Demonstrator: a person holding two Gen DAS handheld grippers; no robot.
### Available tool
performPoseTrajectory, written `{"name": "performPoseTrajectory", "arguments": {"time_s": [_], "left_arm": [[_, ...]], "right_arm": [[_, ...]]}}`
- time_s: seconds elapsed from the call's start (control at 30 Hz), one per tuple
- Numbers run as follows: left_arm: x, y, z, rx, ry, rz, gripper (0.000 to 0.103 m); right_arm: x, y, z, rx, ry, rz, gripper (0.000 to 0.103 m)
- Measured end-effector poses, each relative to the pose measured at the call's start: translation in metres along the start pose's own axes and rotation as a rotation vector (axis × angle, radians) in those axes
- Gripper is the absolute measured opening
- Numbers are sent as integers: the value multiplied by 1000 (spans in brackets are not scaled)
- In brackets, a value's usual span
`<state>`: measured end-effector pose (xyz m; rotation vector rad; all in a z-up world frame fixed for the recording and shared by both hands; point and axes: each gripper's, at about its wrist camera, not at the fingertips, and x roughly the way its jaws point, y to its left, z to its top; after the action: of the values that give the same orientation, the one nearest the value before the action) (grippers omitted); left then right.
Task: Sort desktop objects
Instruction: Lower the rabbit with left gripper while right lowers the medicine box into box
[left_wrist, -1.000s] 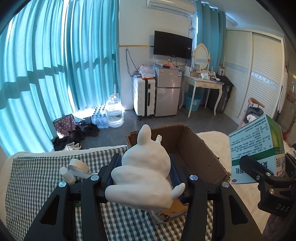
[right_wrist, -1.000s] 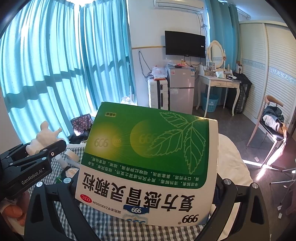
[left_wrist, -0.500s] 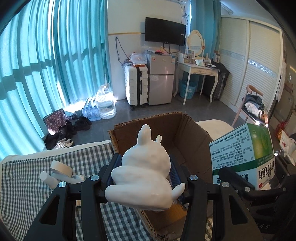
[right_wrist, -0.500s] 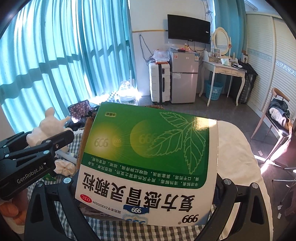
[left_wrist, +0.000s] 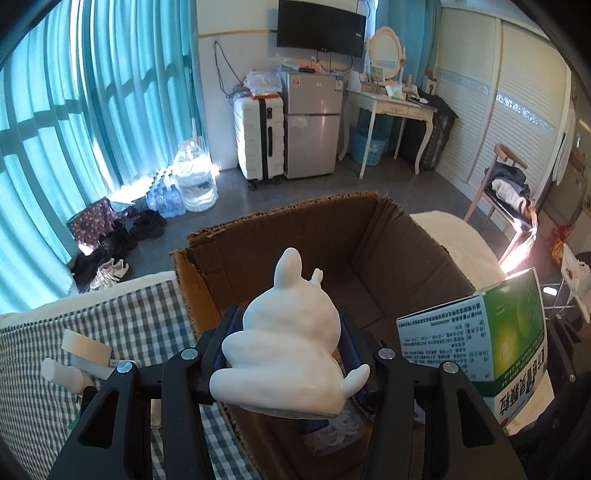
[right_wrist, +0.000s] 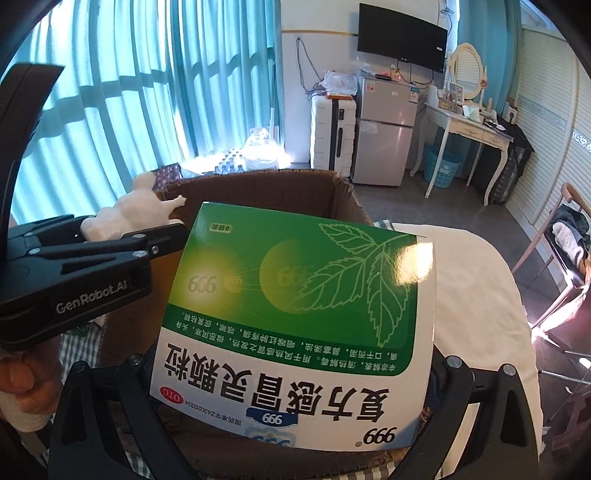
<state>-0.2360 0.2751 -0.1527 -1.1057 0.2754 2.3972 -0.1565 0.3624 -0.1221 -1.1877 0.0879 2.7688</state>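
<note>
My left gripper (left_wrist: 288, 332) is shut on a white rabbit figurine (left_wrist: 288, 343) and holds it above the open cardboard box (left_wrist: 295, 221). The figurine also shows in the right wrist view (right_wrist: 129, 214), at the box's left wall. My right gripper (right_wrist: 291, 332) is shut on a green and white medicine box (right_wrist: 295, 314), held over the near side of the cardboard box (right_wrist: 258, 188). The medicine box shows at the right of the left wrist view (left_wrist: 480, 339). A clear plastic item (left_wrist: 336, 432) lies inside the cardboard box.
A roll of tape (left_wrist: 85, 349) and a small white bottle (left_wrist: 61, 373) lie on the checked cloth (left_wrist: 129, 325) left of the box. A white cover (right_wrist: 472, 295) lies to the right. Beyond are floor, suitcase, fridge and chair.
Both grippers have moved forward and over the cardboard box, carrying the figurine and the medicine box. The box now fills more of both views.
</note>
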Motion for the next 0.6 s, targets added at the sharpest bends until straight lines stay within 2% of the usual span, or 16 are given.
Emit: {"name": "performPoseTrajectory", "arguments": {"time_s": [0.17, 0.37, 0.6], "left_arm": [[24, -1, 1, 14, 75, -30, 52], [41, -2, -4, 7, 120, -46, 52], [40, 0, -3, -7, 126, -34, 58]], "right_arm": [[19, 3, -5, -20, 38, -1, 98], [31, 4, -11, -39, 74, -2, 98], [33, 8, -13, -59, 98, 3, 98]]}}
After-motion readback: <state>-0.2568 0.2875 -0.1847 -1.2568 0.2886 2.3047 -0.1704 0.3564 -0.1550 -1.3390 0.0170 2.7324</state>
